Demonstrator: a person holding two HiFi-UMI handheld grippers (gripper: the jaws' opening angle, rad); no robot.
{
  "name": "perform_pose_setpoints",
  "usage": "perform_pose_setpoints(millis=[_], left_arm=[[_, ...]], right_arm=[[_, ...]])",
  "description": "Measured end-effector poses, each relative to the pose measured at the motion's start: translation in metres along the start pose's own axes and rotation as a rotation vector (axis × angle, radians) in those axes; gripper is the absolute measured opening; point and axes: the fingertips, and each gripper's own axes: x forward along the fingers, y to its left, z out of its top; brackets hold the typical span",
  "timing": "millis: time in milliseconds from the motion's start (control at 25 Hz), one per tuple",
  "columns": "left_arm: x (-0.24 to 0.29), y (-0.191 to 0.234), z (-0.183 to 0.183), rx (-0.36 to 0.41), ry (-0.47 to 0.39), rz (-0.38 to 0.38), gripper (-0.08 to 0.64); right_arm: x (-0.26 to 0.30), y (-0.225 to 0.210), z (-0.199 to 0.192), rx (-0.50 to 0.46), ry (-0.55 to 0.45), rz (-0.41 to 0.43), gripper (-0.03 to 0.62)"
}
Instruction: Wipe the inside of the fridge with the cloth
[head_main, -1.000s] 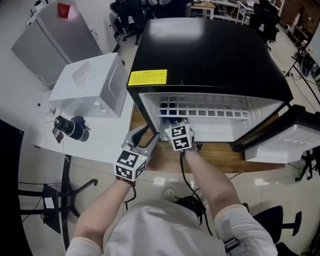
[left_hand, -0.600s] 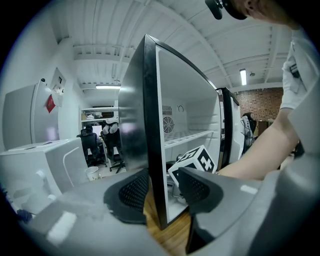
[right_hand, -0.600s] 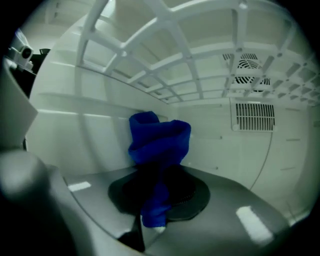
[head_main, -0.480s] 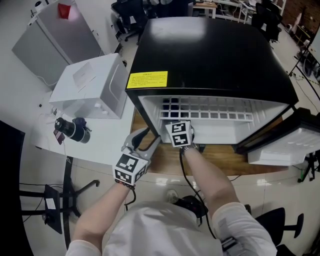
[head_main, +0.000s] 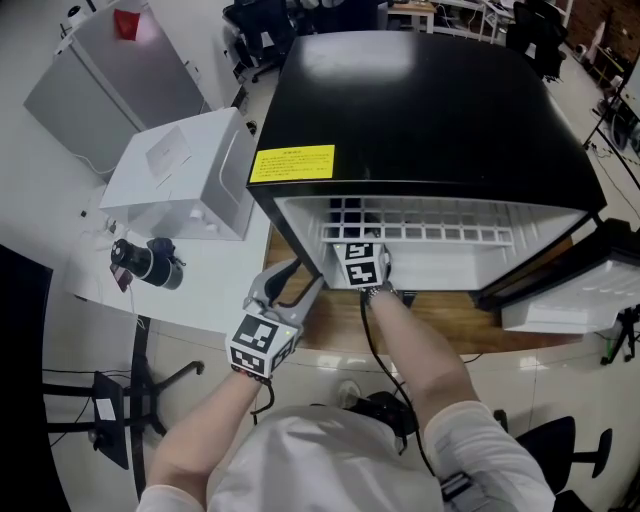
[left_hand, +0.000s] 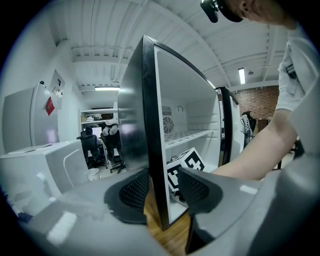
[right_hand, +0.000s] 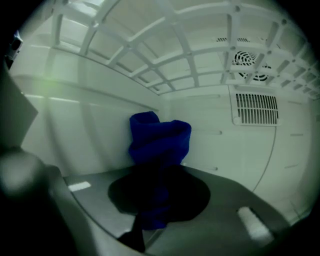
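Inside the fridge (head_main: 430, 100), beneath the white wire shelf (right_hand: 165, 60), the blue cloth (right_hand: 160, 137) stood bunched upright before the rear left corner of the compartment; whether it touched a wall could not be told. Its lower part was clamped between the narrowly set jaws of the right hand-held gripper (right_hand: 159, 197), which reached in under the shelf near the fridge's left wall. On the back wall, to the right of the cloth, sat a round fan grille (right_hand: 250, 62) with a slotted vent (right_hand: 256, 108) below it. The left hand-held gripper (left_hand: 162, 192) stayed outside the compartment, its jaws set wide and straddling the front edge of the fridge's left wall, the inner pad standing clear of that wall. A yellow label (head_main: 292, 162) lay on the black top at its front left corner, and the door (head_main: 570, 290) hung open at the right. The fridge rested on a wooden tabletop (head_main: 420, 320). To the left, a white tabletop (head_main: 60, 200) carried a white box (head_main: 185, 170) and a small black camera-like device (head_main: 148, 260) near its front edge.
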Motion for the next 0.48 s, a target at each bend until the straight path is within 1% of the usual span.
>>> perform_pose_setpoints(millis=[480], left_arm=[[-0.001, 0.0, 0.0, 0.002, -0.004, 0.019, 0.172]], right_arm=[[0.008, -0.015, -0.002, 0.025, -0.012, -0.05, 0.071]])
